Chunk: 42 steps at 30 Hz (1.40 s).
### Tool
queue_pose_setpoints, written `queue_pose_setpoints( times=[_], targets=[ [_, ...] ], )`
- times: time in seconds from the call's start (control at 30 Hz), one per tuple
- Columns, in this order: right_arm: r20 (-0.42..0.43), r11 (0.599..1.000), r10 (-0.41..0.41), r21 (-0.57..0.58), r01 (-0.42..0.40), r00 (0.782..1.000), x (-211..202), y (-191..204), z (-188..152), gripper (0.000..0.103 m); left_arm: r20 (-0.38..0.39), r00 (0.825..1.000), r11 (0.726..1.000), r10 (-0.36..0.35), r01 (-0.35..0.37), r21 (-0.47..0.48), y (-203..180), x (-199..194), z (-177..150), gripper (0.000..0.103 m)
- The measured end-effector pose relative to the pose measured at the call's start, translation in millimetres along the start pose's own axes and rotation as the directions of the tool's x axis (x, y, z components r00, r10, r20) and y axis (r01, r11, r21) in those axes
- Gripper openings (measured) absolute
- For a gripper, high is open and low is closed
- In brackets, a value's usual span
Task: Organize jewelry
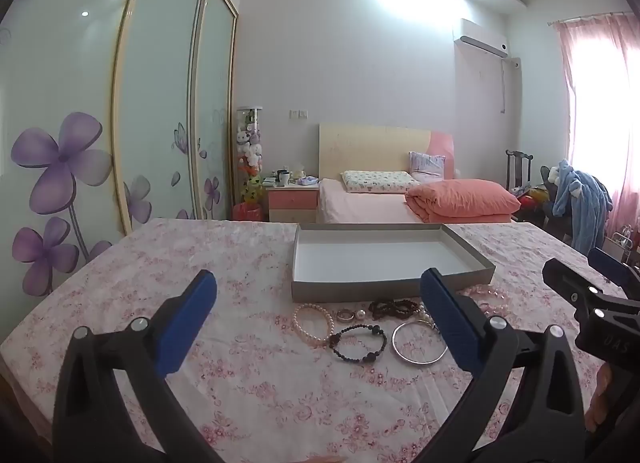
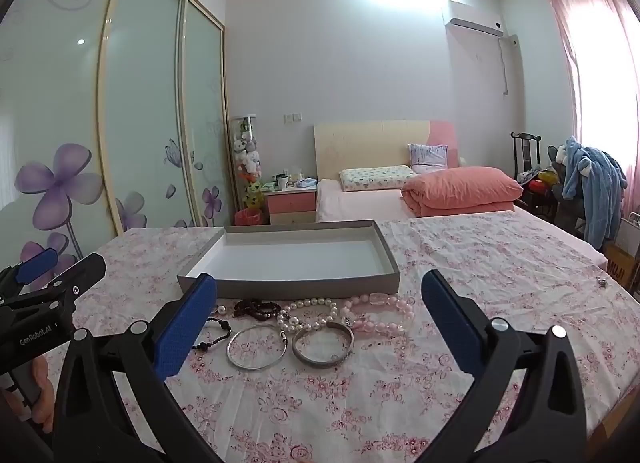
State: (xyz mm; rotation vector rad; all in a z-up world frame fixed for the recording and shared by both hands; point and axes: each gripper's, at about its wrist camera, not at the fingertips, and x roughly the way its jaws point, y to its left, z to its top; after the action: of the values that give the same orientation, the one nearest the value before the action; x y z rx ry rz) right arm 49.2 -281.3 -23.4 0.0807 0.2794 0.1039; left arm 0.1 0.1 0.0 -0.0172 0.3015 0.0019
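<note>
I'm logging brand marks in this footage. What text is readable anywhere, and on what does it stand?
"GenRobot.AI": white print on the body of the left hand-held gripper, seen in the right wrist view.
"MUJI": on the brown cardboard box at the right edge, partly cut off.
"UAS"-like letters on the right hand-held gripper in the left wrist view: too faint to read surely.

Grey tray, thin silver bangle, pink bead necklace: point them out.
Grey tray (image 2: pixel 296 286), right wrist view, near outer wall.
Thin silver bangle (image 2: pixel 236 359), right wrist view, left arc.
Pink bead necklace (image 2: pixel 394 303), right wrist view, upper beads.

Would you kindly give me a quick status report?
Left gripper, right gripper open, holding nothing. Jewelry on tablecloth, tray empty. Nothing in the way.
</note>
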Motion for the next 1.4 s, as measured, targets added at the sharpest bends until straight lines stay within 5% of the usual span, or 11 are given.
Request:
queue_pose_setpoints(
  times=[1.4],
  targets=[
    [-0.008, 1.0, 0.003, 0.008, -0.003, 1.0, 1.2, -4.2, 1.4, 0.101, -0.007, 1.0, 1.0, 0.001, -0.001, 0.001, 0.0, 0.4, -0.1, 0.099]
  ],
)
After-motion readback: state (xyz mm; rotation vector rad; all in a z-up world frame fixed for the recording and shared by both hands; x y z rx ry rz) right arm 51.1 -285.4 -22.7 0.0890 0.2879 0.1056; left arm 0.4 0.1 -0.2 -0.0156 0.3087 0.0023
